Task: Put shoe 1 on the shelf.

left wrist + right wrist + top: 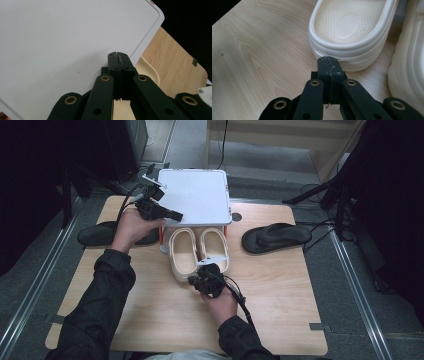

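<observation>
Slippers, cream pair: sitting side by side at table centre, toes tucked under the front edge of the white rack, heels pointing back toward the person. Left slipper is lying just ahead of the right gripper, long axis running near-to-far, roughly in line w/ the jaws. Right gripper view is showing the jaw tips closed together w/ nothing between, sitting at or just short of the slipper's rounded heel; contact can't be confirmed. Right slipper is lying just beside its mate, a narrow gap showing between them. Right hand is clearly the nearer one; judging by that, any push or lift of the heel is falling to it.

Left gripper is hovering farther off, over the near-left corner of the white rack top, jaws also pressed together, empty; whether it's touching the top is unclear. Left hand is holding it approx. level.

Surface: pale wood table, flat, bare around the pair. Black flip-flop is lying well apart to the right; second black flip-flop is lying at the left edge, partly behind the left hand.

Room: grey floor w/ metal rails both sides, dark stands and cables beyond, pale wood cabinet at the back.
</observation>
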`<action>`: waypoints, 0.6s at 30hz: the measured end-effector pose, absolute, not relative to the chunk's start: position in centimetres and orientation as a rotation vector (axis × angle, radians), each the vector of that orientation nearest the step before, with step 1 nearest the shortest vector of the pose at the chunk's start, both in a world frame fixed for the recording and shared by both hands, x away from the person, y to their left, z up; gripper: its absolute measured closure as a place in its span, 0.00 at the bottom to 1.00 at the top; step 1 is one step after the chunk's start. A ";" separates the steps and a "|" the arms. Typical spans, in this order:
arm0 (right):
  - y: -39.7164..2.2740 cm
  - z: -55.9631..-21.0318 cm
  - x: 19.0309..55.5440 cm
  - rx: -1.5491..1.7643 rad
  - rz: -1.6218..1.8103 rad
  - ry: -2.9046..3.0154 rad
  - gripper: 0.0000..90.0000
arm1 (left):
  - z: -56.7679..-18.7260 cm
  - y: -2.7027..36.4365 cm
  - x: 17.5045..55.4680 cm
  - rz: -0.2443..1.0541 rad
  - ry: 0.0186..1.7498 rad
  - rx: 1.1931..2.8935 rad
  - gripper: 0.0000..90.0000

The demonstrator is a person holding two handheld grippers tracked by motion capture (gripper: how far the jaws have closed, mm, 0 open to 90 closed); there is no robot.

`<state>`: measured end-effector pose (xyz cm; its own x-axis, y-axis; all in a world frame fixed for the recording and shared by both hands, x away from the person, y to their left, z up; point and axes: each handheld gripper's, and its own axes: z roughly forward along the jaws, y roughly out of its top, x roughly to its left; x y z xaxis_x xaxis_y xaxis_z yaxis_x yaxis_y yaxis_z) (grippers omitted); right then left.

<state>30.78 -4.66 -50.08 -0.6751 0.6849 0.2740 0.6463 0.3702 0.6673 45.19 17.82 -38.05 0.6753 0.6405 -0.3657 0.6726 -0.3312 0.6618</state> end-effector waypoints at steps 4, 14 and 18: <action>-4.2 -49.8 31.3 1.246 1.194 2.553 1.00 | -38.1 17.9 45.2 -0.056 1.009 2.047 1.00; -2.8 -50.1 33.1 1.263 1.183 2.536 1.00 | -38.1 17.9 45.2 -0.051 1.008 2.046 1.00; -2.0 -50.1 34.1 1.270 1.166 2.521 1.00 | -38.1 17.9 45.2 -0.055 1.012 2.044 1.00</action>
<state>34.13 -1.95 -50.06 -0.6510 0.7185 0.2450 0.6521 0.3641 0.6650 45.22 17.88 -38.10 0.6738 0.6384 -0.3722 0.6752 -0.3272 0.6611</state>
